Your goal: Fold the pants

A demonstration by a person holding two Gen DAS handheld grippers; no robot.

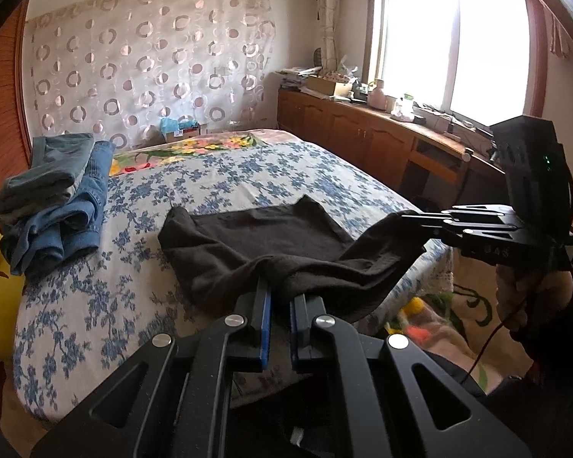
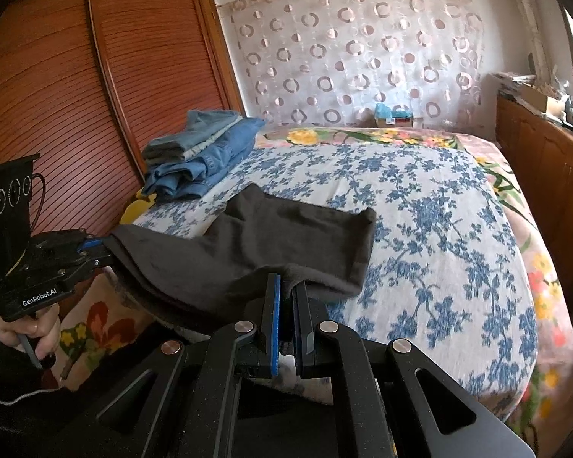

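Dark brown pants (image 1: 256,236) (image 2: 286,236) lie partly on the bed, their far end flat on the blue-flowered sheet (image 1: 141,267) (image 2: 439,229). The near edge is lifted off the mattress and stretched between both grippers. My left gripper (image 1: 279,286) is shut on one near corner; in the right wrist view it (image 2: 103,246) shows at the left, held by a hand. My right gripper (image 2: 288,284) is shut on the other near corner and appears at the right (image 1: 407,218) in the left wrist view. Cloth hides the fingertips.
A stack of folded blue jeans (image 1: 53,198) (image 2: 202,152) sits at the bed's far left corner, beside a louvred wooden wardrobe (image 2: 57,95). A low wooden cabinet (image 1: 363,133) cluttered with small items runs under the window on the right. A flowered blanket (image 1: 439,324) hangs off the bed's near end.
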